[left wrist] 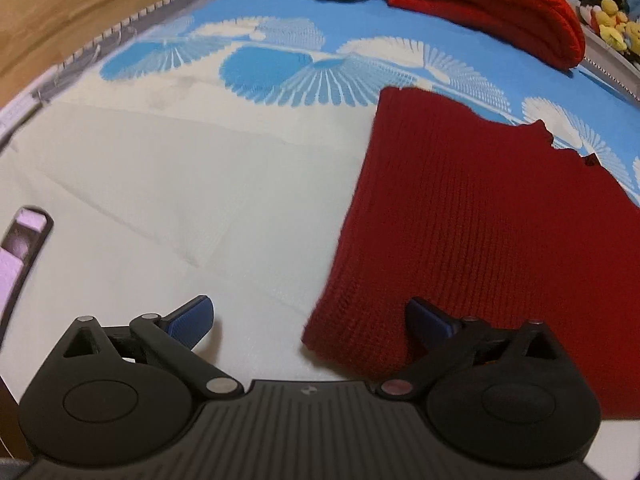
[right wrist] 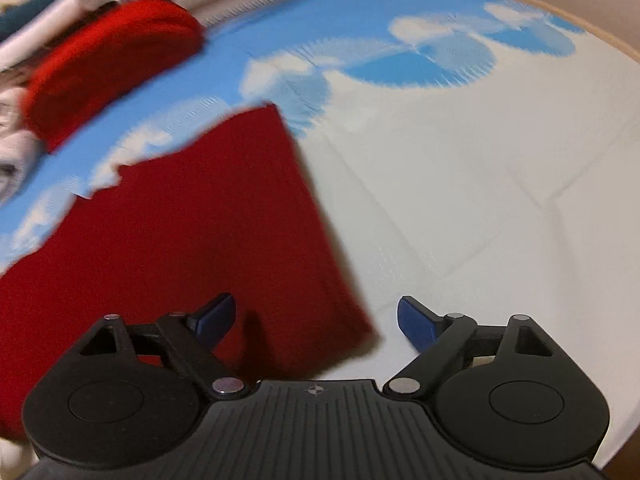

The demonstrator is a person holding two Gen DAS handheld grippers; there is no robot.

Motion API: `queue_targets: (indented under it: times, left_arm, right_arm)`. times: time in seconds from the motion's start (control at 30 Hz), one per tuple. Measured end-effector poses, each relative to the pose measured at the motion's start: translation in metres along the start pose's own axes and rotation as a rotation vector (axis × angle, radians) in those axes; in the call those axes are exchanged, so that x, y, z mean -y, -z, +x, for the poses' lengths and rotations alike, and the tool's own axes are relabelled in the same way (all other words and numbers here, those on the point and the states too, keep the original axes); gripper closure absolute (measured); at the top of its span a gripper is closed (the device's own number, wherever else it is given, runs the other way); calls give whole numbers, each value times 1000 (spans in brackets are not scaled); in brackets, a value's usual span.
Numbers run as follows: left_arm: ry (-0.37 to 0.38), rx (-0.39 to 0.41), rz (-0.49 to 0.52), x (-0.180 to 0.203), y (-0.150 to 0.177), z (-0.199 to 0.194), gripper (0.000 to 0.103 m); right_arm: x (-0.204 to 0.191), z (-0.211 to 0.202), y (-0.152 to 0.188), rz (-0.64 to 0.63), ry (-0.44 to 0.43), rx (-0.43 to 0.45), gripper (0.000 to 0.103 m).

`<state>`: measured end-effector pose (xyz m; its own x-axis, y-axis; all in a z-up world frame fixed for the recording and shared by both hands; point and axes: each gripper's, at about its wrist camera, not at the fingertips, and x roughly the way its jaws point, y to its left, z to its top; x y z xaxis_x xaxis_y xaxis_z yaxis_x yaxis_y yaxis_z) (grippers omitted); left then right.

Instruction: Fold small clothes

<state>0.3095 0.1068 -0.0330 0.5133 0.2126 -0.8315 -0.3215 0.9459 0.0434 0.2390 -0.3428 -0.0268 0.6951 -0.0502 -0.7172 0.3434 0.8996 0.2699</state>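
Both tongs gape empty, left gripper (left wrist: 310, 322) and right gripper (right wrist: 316, 320) each straddling 1 near corner of the dark red knit (left wrist: 480, 216), its length running away from them.

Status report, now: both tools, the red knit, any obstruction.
Left tool open, empty. Right tool open, empty. Dark red knit flat on the mat, near corners between the pads. Nothing blocking.
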Motion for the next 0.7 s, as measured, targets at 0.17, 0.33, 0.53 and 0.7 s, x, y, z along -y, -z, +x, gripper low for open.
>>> queue_targets:
  times: [0.17,0.33,0.53,0.7]
  left_arm:
    - [-35,-6,39,7,4,10,0]
    - [12,-18,-18,0,-3,1,0]
    - [21,42,-82,-14,-11,-13,0]
    - [2,14,-139,-26,-15,-8,0]
  right_arm:
    - [-11,31,5,-77,63,-110,14]
    - [-2,16,-3,40,21,-71,14]
    - [9,-17,4,180,-23,3,14]
    - [39,-29,28,441,-166,-45,14]
